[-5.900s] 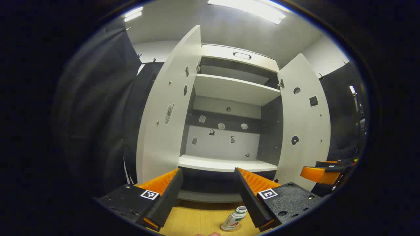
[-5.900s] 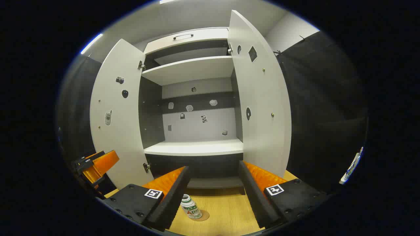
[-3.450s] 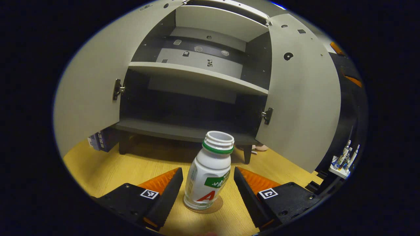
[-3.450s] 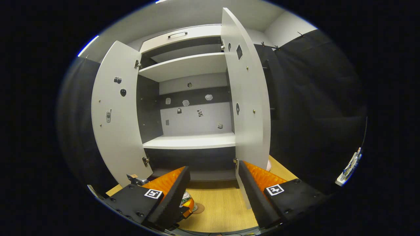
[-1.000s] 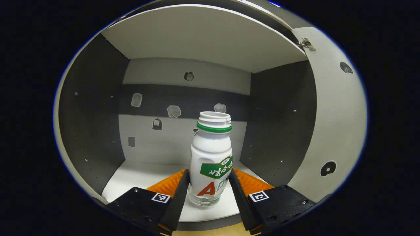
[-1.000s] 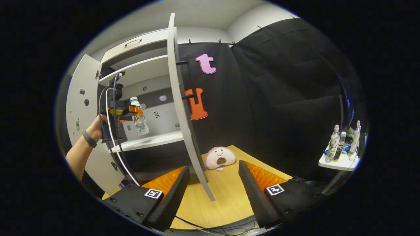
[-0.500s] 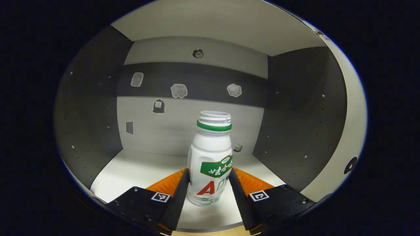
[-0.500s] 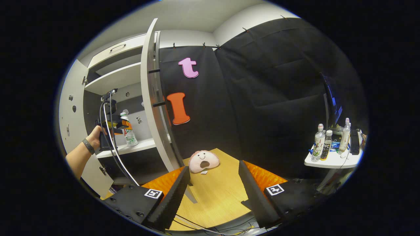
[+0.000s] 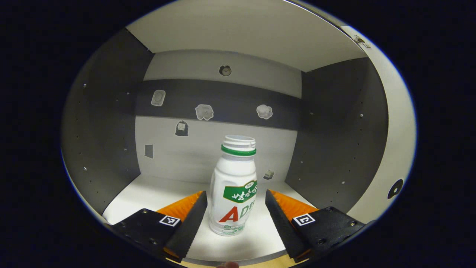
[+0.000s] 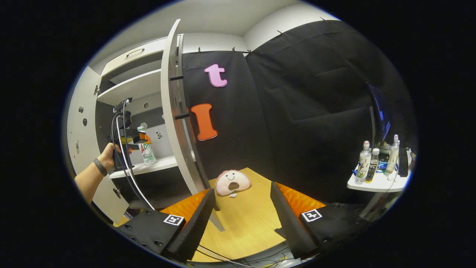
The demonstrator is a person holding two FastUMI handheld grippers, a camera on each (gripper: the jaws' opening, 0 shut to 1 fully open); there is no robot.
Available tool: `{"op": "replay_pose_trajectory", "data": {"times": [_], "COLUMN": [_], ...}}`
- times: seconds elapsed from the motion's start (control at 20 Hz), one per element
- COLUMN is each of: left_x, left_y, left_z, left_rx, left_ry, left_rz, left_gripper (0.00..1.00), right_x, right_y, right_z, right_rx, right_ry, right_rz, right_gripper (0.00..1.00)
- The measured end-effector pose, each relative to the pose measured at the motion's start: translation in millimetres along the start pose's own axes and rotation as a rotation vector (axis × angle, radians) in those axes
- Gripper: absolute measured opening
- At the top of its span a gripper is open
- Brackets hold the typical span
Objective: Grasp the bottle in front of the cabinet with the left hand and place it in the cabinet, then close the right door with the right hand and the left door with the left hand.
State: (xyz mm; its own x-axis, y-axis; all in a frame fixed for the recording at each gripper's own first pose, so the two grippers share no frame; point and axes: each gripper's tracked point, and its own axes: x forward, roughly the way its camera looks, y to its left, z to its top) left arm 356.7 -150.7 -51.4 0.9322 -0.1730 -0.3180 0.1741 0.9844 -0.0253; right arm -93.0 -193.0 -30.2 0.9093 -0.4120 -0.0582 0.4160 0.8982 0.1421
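Observation:
The white bottle [image 9: 233,193] with a green neck ring and no cap stands upright on the cabinet's white middle shelf [image 9: 148,193]. My left gripper [image 9: 235,197] is open around it, with a small gap on each side between its fingers and the bottle. In the right gripper view a hand holds the left gripper [image 10: 130,139] at the bottle [image 10: 148,150] inside the cabinet. The right door [image 10: 174,111] stands wide open, edge-on to me. My right gripper [image 10: 242,193] is open and empty, low, just right of that door's bottom corner. The left door [image 10: 80,123] is open too.
A pink plush toy [image 10: 232,182] lies on the wooden floor [image 10: 245,223] behind the right door. A small white side table [image 10: 375,182] with several bottles stands at the far right. Cables trail from the left gripper down past my right gripper.
The left gripper has opened and let go of the bottle, which now stands on the shelf by itself. The right gripper has barely moved.

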Motion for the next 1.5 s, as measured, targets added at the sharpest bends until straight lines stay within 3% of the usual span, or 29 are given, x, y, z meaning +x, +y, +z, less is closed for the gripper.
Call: {"op": "replay_pose_trajectory", "data": {"times": [0.4,0.7,1.05,1.25,1.5], "left_x": [-84.1,-175.8,-267.2,-306.6,-345.6], "left_y": [0.3,14.0,59.6,77.8,101.7], "left_z": [53.5,56.7,4.8,-34.0,-74.5], "left_rx": [-0.034,-0.049,-0.017,-0.041,-0.016], "left_ry": [-0.189,-0.255,-0.266,-0.255,-0.251], "left_rz": [-0.029,-0.035,0.079,0.124,0.233], "left_gripper": [0.95,0.95,0.95,0.95,0.95], "right_x": [0.2,2.2,-4.8,-7.8,-11.3], "right_y": [14.7,50.0,90.9,111.0,129.9], "right_z": [-1.5,-9.7,-11.8,-11.7,-20.1], "right_rx": [-0.016,-0.035,-0.058,-0.075,-0.093], "right_ry": [0.016,0.043,0.039,0.036,0.051], "right_rz": [0.046,0.152,0.285,0.339,0.381], "right_gripper": [0.98,0.98,0.98,0.98,0.98]}}
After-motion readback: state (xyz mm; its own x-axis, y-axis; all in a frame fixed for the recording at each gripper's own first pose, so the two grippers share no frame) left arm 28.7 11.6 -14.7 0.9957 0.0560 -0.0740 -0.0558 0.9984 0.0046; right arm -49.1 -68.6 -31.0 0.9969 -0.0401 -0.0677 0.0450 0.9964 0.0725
